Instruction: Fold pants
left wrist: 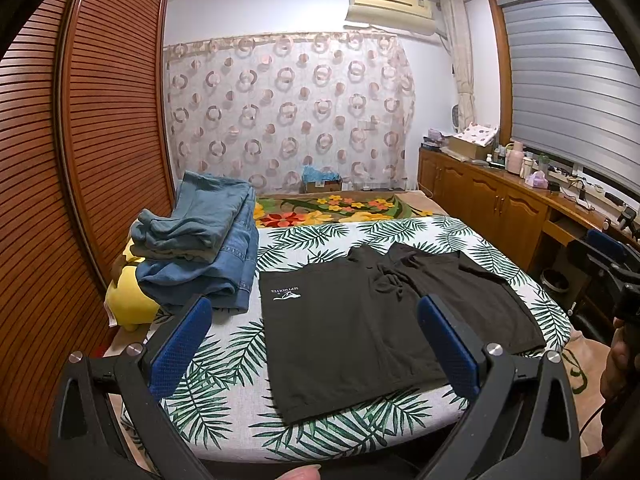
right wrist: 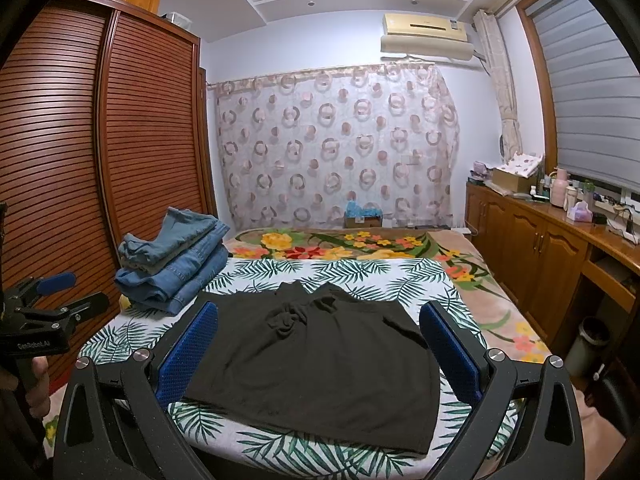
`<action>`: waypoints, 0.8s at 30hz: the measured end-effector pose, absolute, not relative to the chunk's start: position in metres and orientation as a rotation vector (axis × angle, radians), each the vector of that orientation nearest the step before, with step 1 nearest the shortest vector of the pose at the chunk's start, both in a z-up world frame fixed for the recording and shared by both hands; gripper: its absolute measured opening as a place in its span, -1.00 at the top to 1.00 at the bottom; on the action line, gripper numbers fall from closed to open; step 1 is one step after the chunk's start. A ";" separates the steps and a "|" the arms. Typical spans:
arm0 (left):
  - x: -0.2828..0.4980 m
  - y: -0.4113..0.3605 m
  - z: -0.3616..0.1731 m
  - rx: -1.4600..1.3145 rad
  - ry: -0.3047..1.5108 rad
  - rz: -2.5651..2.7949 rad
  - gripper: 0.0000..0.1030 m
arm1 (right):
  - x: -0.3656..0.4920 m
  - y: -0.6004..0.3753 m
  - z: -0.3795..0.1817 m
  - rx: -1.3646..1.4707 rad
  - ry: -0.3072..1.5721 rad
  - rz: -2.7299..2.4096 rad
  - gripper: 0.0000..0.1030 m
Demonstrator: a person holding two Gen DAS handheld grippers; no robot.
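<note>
**2 open grippers above black pants on a leaf-print bed**

2 legs of the black pants (left wrist: 372,320) lie spread flat on the leaf-print sheet (left wrist: 224,364), fanning toward the near edge of the bed, with the waist bunched and wrinkled at the far end. White lettering and a small logo mark the left leg panel. The fabric looks matte and mostly smooth.

The left gripper (left wrist: 316,344) hangs above the near edge, its blue pads wide apart and holding nothing. The right gripper (right wrist: 320,348) is likewise spread wide and empty, with the pants showing between its fingers.

Beside the pants, at the left, sits a stack of folded jeans (left wrist: 208,248), partly over a yellow plush toy (left wrist: 128,300). A floral blanket (left wrist: 332,208) lies beyond. A louvred wooden wardrobe (left wrist: 80,152), a circle-patterned curtain (left wrist: 288,112), an air conditioner (left wrist: 390,8) and a cluttered wooden cabinet (left wrist: 492,200) line the room.
</note>
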State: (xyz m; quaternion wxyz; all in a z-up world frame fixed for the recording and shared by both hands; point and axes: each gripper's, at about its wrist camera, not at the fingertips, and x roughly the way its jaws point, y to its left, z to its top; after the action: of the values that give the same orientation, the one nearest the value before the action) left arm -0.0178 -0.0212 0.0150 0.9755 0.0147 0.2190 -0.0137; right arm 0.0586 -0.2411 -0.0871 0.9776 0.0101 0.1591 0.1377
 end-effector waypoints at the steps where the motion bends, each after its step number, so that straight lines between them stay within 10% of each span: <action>1: -0.017 -0.020 0.014 0.029 0.441 -0.027 -1.00 | 0.058 -0.241 -0.087 0.020 0.320 0.276 -0.97; 24: -0.017 -0.023 0.015 0.026 0.437 -0.029 -1.00 | 0.058 -0.240 -0.086 0.015 0.313 0.276 -0.97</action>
State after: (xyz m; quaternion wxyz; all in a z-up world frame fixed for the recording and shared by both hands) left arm -0.0174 -0.0235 0.0145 0.9760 0.0131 0.2169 -0.0143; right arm 0.0576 -0.2395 -0.0862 0.9782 0.0075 0.1556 0.1371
